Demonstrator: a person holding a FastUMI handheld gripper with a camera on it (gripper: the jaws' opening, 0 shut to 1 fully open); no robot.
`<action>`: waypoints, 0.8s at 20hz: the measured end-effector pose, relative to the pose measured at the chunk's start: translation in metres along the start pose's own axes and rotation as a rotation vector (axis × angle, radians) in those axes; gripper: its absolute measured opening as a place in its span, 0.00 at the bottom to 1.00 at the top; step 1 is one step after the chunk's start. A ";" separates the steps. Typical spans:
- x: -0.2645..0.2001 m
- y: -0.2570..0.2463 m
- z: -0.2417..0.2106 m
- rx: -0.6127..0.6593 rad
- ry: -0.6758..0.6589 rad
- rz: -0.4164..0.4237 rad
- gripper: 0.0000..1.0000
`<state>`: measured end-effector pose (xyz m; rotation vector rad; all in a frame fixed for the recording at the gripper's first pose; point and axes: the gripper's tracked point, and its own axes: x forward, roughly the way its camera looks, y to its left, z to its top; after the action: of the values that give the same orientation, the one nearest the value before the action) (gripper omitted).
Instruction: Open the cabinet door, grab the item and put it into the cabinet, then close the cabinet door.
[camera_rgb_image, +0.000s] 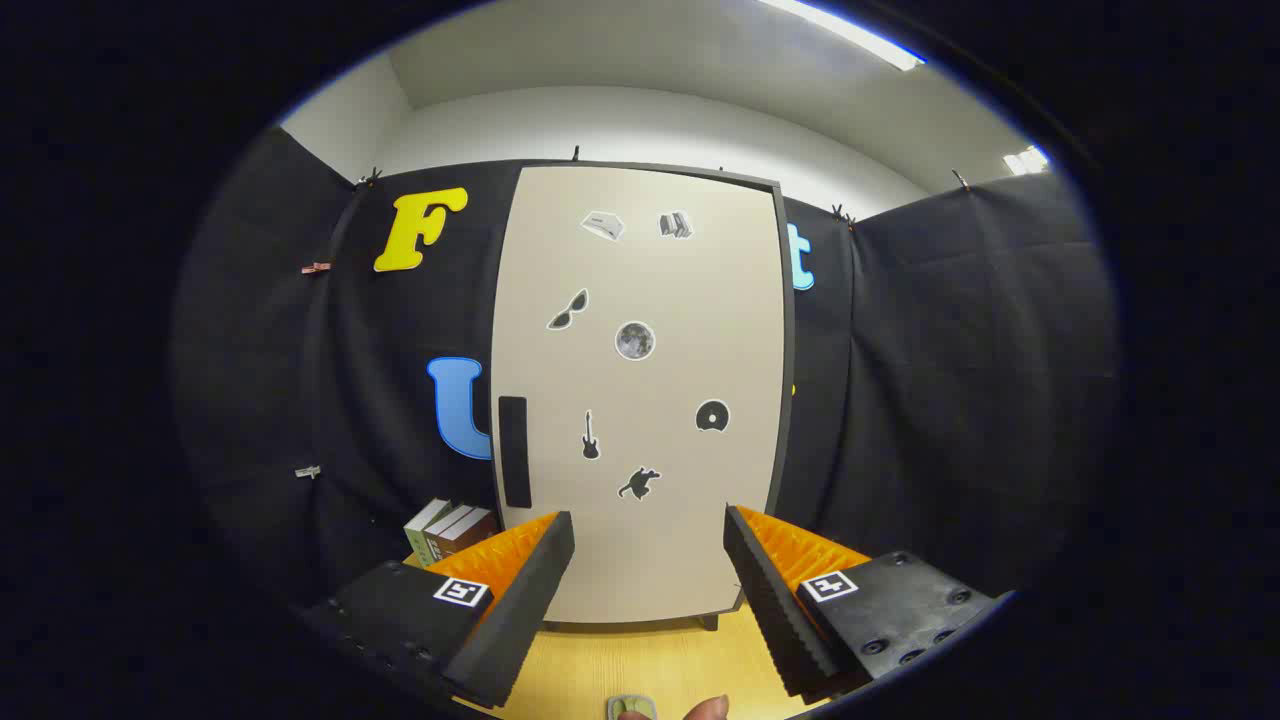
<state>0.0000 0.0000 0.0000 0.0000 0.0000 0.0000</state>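
Gripper (648, 540) wide open, nothing held, facing a shut cabinet (640, 400).

Both fingers (520, 590) are spread well apart with bare tabletop (640, 660) between them, and just beyond stands the cabinet, tall and upright, its pale door closed flat toward us (stickers scattered across it). The dark handle (514, 451) runs vertically along the door's left edge. Left of the cabinet, behind the left finger, a few books (448, 530) stand upright, spines out, slightly leaning.
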 end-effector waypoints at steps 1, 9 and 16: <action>0.000 0.001 0.000 0.001 -0.002 0.000 0.97; 0.002 0.002 0.002 0.017 -0.010 -0.002 0.97; 0.000 0.003 0.003 0.005 -0.017 -0.006 0.97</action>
<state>-0.0003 0.0034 0.0028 0.0053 -0.0171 -0.0060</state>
